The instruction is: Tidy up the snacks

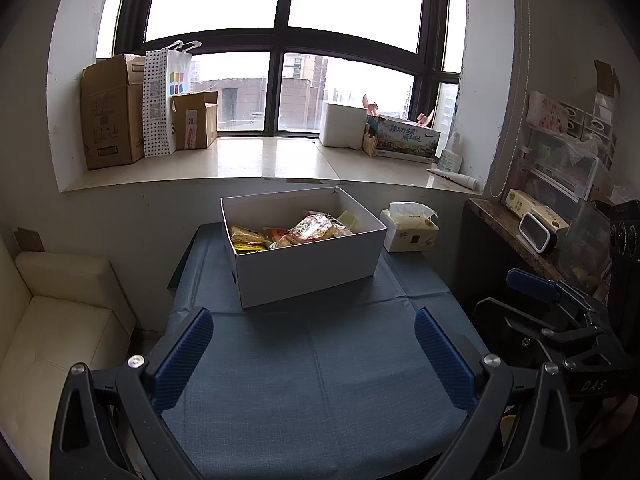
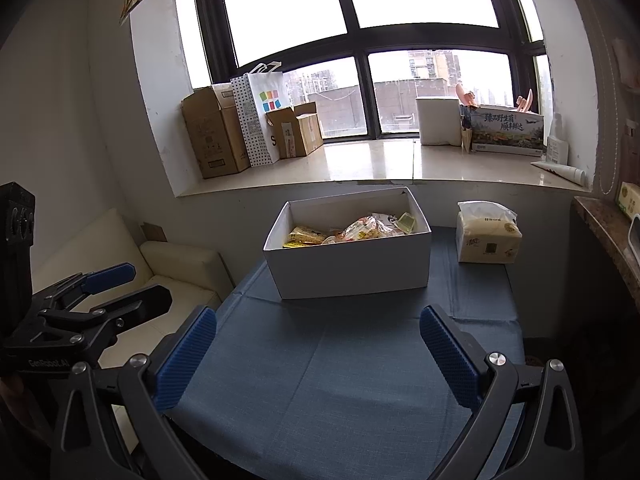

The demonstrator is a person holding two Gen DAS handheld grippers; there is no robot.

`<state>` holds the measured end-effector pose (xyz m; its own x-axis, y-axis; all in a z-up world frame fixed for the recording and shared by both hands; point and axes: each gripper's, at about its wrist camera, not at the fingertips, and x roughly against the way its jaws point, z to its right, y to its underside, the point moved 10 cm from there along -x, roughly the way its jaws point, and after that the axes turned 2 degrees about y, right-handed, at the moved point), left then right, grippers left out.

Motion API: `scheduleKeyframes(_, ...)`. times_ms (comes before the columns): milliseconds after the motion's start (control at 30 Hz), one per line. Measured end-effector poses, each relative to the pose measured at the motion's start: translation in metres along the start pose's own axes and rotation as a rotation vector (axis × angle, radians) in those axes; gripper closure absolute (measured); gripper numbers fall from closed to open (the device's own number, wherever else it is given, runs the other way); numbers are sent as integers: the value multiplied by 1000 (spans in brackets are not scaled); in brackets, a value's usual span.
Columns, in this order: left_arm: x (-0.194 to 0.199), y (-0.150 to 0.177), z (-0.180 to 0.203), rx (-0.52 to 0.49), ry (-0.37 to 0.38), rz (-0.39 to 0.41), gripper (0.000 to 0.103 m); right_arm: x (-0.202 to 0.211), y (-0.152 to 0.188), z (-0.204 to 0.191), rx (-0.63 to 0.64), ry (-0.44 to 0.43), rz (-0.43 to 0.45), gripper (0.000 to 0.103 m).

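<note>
Both tools hang back from the work with their jaws spread wide and nothing between them: the left gripper (image 1: 314,354) and the right gripper (image 2: 318,354) each frame only bare blue tablecloth (image 1: 320,380) between their blue pads. Straight ahead of both sets of jaws, well beyond the fingertips, stands an open white box (image 1: 312,268) at the far end of the table, and the snacks (image 1: 296,232) lie inside it in a loose heap: yellow and orange packets towards the side ahead of the left finger, a crinkled clear bag in the middle, a pale green piece towards the far right corner. No snack shows on the cloth. A tissue pack (image 1: 410,230) sits just beside the box, out past the right finger of each tool. With the packets already gathered in the box, this scene fits either a tidy-up that has ended with everything collected, or a jumbled box waiting to be sorted; the pictures do not settle which. Any reach into the box would call for travelling forward over its near wall and coming down from above on one packet.
</note>
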<state>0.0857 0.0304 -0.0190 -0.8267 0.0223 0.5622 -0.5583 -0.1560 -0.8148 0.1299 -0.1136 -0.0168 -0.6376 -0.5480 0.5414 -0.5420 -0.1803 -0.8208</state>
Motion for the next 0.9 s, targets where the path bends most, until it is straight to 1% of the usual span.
scheduleKeyframes(667,0,2,-2,8,-9,-5,0,0,0,-1,5,-4,-4,0)
scheduleKeyframes(900,1,4,2,3,4,-5,0,-1,1,-2,11,-6,-8,0)
